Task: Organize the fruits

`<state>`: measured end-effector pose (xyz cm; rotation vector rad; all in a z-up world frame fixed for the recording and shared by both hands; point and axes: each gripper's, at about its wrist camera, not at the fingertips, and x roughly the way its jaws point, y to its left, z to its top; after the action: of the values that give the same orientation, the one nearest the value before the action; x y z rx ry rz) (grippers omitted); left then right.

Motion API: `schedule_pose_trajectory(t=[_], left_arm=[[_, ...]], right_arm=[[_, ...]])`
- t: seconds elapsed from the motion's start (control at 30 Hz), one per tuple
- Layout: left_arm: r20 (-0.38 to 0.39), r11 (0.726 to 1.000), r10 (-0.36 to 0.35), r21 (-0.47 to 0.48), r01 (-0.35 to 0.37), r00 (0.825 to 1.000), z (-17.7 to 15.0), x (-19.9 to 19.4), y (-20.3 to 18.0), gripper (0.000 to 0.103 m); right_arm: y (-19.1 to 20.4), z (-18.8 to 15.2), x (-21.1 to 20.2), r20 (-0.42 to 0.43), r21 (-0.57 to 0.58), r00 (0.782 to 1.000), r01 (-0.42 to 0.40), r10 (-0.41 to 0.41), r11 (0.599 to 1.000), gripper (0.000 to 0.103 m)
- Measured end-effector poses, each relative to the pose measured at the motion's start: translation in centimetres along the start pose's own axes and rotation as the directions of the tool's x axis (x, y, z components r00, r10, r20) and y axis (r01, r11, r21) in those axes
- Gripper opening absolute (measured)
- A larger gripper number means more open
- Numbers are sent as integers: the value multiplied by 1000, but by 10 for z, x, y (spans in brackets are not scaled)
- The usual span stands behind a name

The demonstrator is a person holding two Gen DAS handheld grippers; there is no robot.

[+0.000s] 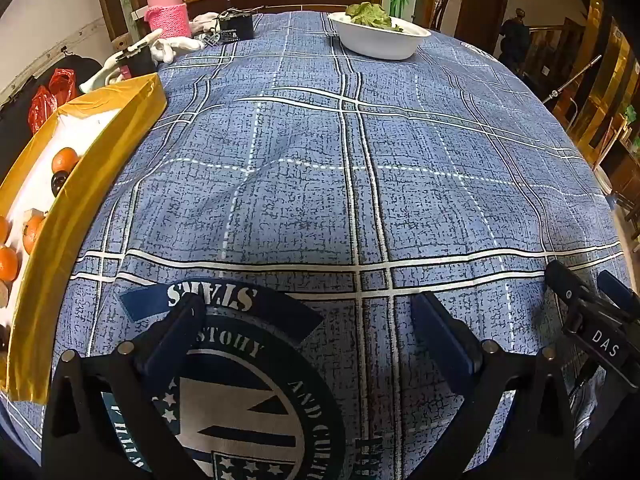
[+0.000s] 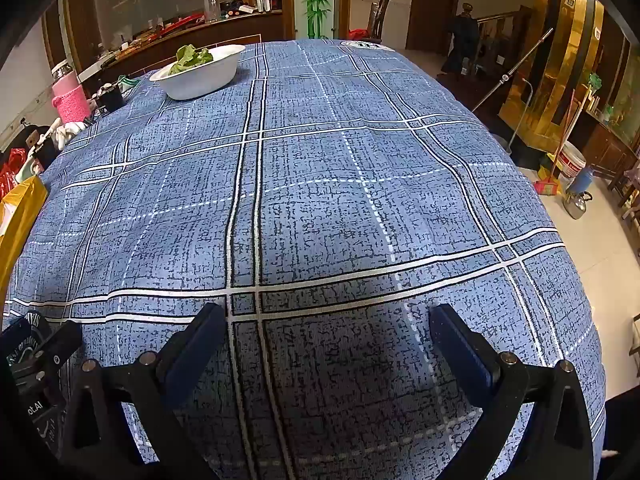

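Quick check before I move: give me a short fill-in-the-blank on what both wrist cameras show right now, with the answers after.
1. The white bowl at the far end of the table holds leafy ____ vegetables.
2. The oranges lie inside a box with ____ walls.
3. The left gripper and the right gripper both have their jaws ____, with nothing between them.
4. The jar past the box wears a knitted ____ sleeve.

Answers: green; yellow; open; pink
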<state>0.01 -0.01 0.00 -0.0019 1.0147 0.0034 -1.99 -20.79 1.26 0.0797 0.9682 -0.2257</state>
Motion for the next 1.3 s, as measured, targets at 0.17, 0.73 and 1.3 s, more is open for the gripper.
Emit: schedule_pose_trajectory(t=[0.17, 0.73, 1.3], left_arm=[[0, 1000, 0, 0, 0, 1000, 0, 0, 0, 103], [1, 1000, -1, -1, 1, 1000, 0, 1, 0, 103], [2, 1000, -1, -1, 1, 1000, -1, 2, -3, 103]], right_arm=[[0, 0, 0, -1, 2, 1000, -2, 2, 1000, 103], [0, -1, 0, 0, 1, 1000, -1, 1, 1000, 103], [1, 0, 0, 0, 2, 1000, -2, 2, 1000, 103]])
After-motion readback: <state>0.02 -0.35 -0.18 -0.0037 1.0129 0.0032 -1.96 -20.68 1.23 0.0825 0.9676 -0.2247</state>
